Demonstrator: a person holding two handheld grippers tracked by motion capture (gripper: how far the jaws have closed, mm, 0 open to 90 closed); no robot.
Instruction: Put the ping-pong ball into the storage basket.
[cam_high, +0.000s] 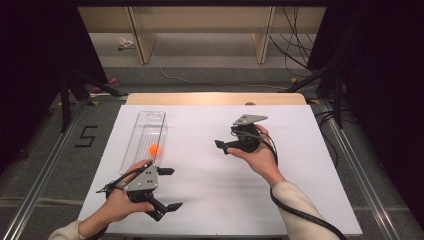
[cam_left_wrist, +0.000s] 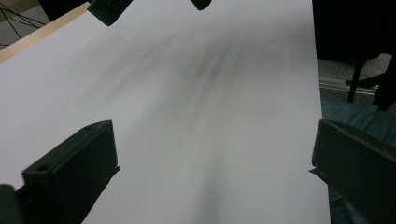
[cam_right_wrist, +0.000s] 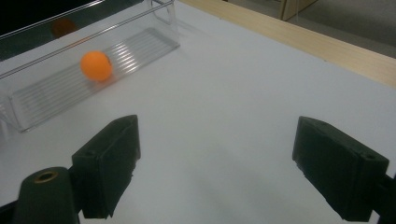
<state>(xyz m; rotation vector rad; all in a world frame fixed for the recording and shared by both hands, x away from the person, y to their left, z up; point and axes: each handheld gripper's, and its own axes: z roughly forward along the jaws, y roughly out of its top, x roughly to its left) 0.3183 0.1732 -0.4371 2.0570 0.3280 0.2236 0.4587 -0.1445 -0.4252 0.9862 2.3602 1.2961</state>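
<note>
A small orange ball (cam_high: 154, 149) (cam_right_wrist: 96, 65) lies inside a long clear plastic tray (cam_high: 141, 127) (cam_right_wrist: 149, 39) on the left of the white table, near the tray's near end. My left gripper (cam_high: 172, 189) (cam_left_wrist: 212, 158) is held at the front left, just below the tray, open wide with nothing between its jaws. My right gripper (cam_high: 223, 146) (cam_right_wrist: 219, 158) hovers at mid-table, pointing left toward the tray, also open and empty. The ball is apart from both grippers. The right gripper's jaw tips (cam_left_wrist: 154, 3) show at the top of the left gripper view.
A white sheet (cam_high: 215, 175) covers the tabletop, with a wooden strip (cam_high: 215, 98) along the far edge. Black stands (cam_high: 70, 90) and cables (cam_high: 295, 50) are on the floor beyond the table. Bare white surface lies between the two grippers.
</note>
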